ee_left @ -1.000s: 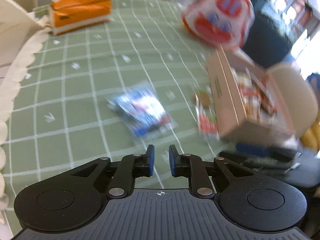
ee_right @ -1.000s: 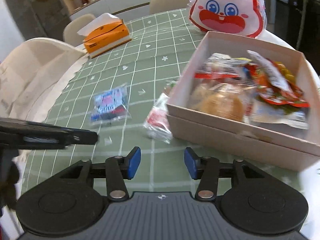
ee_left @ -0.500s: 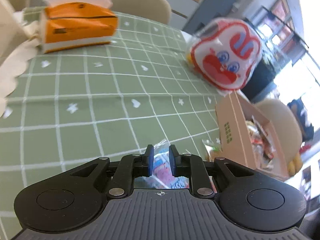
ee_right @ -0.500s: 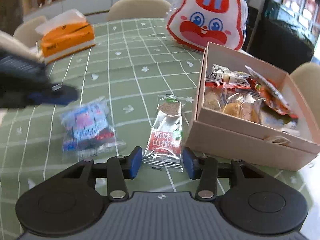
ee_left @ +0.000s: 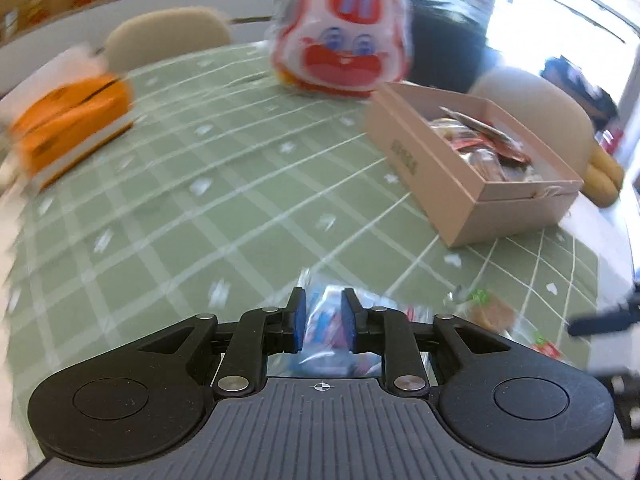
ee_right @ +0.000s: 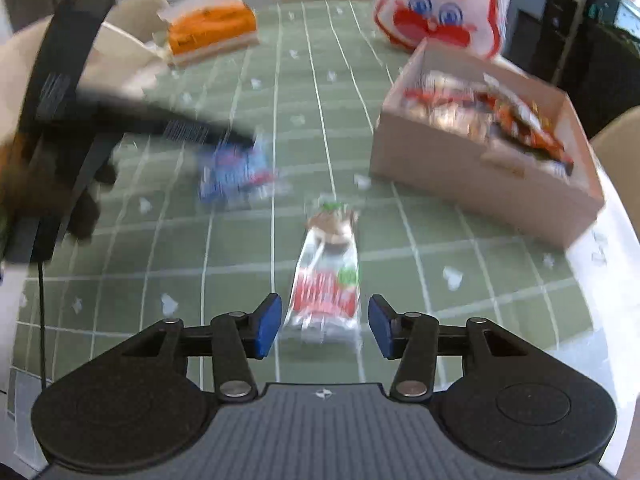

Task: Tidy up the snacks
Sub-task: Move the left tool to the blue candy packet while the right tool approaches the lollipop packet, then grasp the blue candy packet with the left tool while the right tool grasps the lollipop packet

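Note:
A blue and clear snack packet [ee_left: 325, 326] sits between the narrow jaws of my left gripper [ee_left: 323, 322], which is closed on it just above the green checked tablecloth; it also shows blurred in the right wrist view [ee_right: 236, 172]. A red and white snack packet [ee_right: 326, 280] lies lengthwise on the cloth, its near end between the jaws of my open right gripper [ee_right: 324, 326]. It also shows in the left wrist view [ee_left: 490, 314]. The open cardboard box [ee_right: 476, 176] holds several snacks at the right; it also shows in the left wrist view [ee_left: 448, 168].
A rabbit-face bag [ee_right: 442, 8] stands behind the box. An orange tissue box [ee_right: 210, 30] sits at the far left of the table. Beige chairs surround the table. The table's right edge runs close beside the box.
My left gripper has swung right with the blue packet between its jaws. My right gripper has moved forward over the red and white packet, still open.

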The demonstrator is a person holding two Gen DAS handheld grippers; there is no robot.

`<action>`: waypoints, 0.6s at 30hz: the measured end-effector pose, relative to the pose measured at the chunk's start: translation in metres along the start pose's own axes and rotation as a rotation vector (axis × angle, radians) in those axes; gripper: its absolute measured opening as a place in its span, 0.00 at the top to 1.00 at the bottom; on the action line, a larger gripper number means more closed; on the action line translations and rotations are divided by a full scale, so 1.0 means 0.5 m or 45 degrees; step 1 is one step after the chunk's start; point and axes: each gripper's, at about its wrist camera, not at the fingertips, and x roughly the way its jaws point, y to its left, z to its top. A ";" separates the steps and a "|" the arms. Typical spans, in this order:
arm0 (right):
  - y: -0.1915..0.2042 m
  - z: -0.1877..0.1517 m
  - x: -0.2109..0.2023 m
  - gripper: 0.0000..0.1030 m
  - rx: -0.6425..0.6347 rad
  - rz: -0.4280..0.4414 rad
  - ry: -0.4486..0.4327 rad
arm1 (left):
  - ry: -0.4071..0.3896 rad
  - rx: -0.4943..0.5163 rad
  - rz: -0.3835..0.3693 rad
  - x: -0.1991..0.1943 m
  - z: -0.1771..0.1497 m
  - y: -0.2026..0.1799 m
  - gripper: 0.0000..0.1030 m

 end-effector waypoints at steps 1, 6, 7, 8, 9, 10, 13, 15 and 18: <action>-0.007 0.006 0.002 0.52 -0.016 0.024 -0.023 | -0.005 -0.106 0.022 -0.017 -0.012 0.013 0.77; -0.036 0.028 0.036 0.52 -0.071 0.132 -0.083 | 0.026 -0.629 0.144 -0.095 -0.072 0.054 0.76; -0.036 0.037 0.050 0.52 -0.081 0.140 -0.094 | 0.049 -0.680 0.112 -0.098 -0.081 0.052 0.76; -0.031 0.044 0.060 0.52 -0.101 0.142 -0.112 | 0.070 -0.723 0.076 -0.097 -0.089 0.047 0.76; -0.023 0.049 0.068 0.53 -0.126 0.132 -0.137 | 0.088 -0.749 0.058 -0.094 -0.093 0.041 0.76; -0.013 0.057 0.078 0.55 -0.152 0.107 -0.163 | 0.096 -0.762 0.054 -0.093 -0.097 0.034 0.76; 0.010 0.090 0.126 0.65 -0.208 0.035 -0.183 | 0.084 -0.784 0.077 -0.094 -0.104 0.015 0.76; 0.022 0.103 0.154 0.66 -0.243 0.015 -0.165 | 0.087 -0.793 0.066 -0.087 -0.103 0.010 0.76; 0.036 0.103 0.153 0.67 -0.264 0.063 -0.144 | 0.087 -0.789 0.046 -0.069 -0.089 0.014 0.76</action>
